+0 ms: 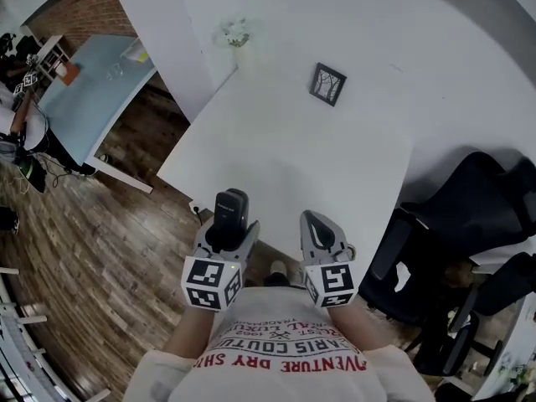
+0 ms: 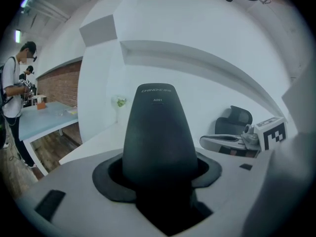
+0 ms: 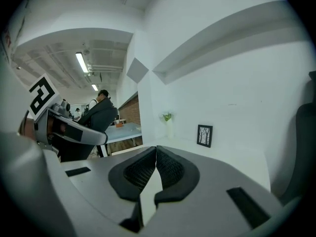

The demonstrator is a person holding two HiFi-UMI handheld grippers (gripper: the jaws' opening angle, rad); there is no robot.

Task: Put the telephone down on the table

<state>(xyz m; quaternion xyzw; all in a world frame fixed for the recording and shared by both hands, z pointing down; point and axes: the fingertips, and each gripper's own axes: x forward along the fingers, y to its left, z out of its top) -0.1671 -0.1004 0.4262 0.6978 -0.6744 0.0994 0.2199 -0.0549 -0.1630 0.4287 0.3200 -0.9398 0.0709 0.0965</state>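
Close by the body (image 1: 280, 354), left gripper (image 1: 229, 234) jaws pinch telephone (image 1: 231, 208), right gripper (image 1: 314, 223) jaws together

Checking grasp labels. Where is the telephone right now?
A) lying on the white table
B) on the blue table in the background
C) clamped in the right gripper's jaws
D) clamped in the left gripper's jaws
D: the left gripper has its jaws closed on the black telephone, while the right gripper has its jaws shut together on nothing.
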